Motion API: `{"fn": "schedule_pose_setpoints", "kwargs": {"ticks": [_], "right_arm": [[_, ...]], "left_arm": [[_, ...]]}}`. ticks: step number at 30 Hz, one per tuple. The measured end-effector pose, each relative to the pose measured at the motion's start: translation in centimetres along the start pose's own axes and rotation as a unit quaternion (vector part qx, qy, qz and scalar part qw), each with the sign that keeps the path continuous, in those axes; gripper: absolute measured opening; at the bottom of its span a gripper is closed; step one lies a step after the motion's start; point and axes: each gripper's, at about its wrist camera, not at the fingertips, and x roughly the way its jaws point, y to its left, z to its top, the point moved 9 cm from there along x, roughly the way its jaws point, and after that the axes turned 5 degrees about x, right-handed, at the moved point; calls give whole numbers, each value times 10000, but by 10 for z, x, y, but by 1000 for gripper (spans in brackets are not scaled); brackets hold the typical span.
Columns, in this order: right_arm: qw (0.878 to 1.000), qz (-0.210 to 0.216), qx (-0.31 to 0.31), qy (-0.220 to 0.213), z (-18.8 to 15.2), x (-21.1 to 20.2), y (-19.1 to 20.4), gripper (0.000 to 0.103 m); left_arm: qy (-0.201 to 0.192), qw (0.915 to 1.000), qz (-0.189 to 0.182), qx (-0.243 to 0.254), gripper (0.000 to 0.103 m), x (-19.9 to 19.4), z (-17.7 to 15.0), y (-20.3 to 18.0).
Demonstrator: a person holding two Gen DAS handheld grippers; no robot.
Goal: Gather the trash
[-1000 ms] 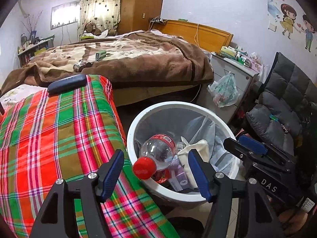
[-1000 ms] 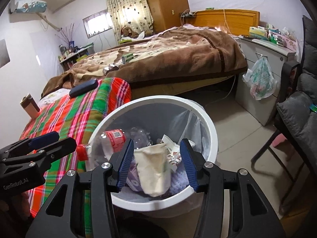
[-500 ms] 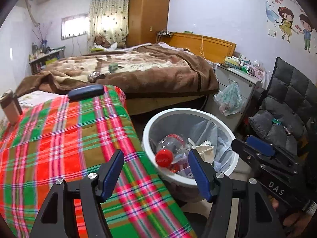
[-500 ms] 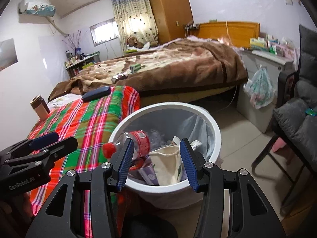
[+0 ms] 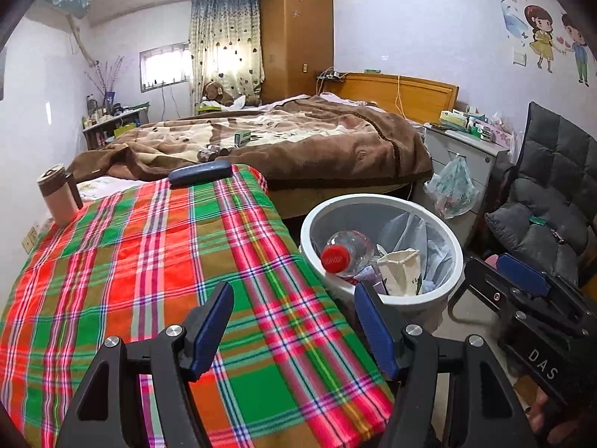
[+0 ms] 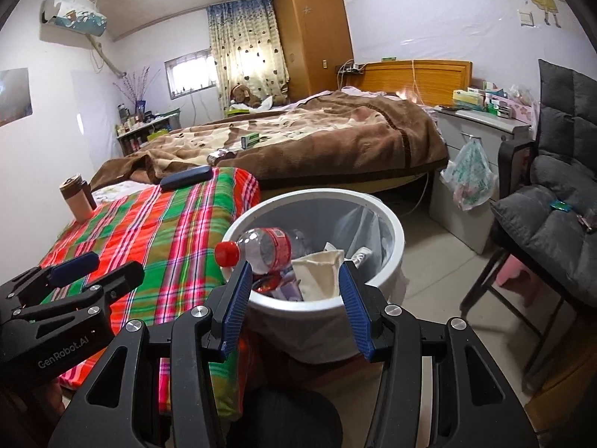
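A white trash bin [image 5: 453,240] [image 6: 395,237] stands on the floor beside the plaid-covered table. In it lie a clear plastic bottle with a red cap [image 5: 345,250] [image 6: 266,246], a cream cloth bag [image 5: 399,270] [image 6: 317,268] and other scraps. My left gripper [image 5: 294,321] is open and empty above the table's near right corner. My right gripper [image 6: 293,304] is open and empty, just in front of the bin; it also shows in the left wrist view [image 5: 522,298].
The plaid table [image 5: 149,261] holds a brown tumbler [image 5: 58,194] and a dark blue case [image 5: 199,173]. A bed with a brown blanket [image 5: 298,142] lies behind, with a small green box [image 5: 242,137]. A grey chair [image 6: 552,220] and a nightstand [image 6: 474,171] stand at right.
Both grippers have pulled back and up from the bin, which now looks smaller and farther. More of the plaid table and the tumbler have come into view.
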Motion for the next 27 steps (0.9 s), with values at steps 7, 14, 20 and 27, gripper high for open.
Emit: {"fn": "schedule_pose_setpoints", "kwargs": {"ticks": [7, 14, 20, 27], "right_arm": [[10000, -4, 46, 41, -10, -2, 2, 50], [10000, -17, 70, -13, -12, -7, 3, 50], [10000, 10, 50, 9, -15, -6, 6, 50], [10000, 28, 59, 21, -15, -6, 8, 50]], "left_arm": [[-45, 10000, 49, -14, 67, -11, -9, -1], [-91, 9999, 116, 5, 67, -16, -11, -2], [-73, 9999, 123, 7, 67, -17, -12, -5], [-80, 9999, 136, 1, 67, -17, -11, -4]]}}
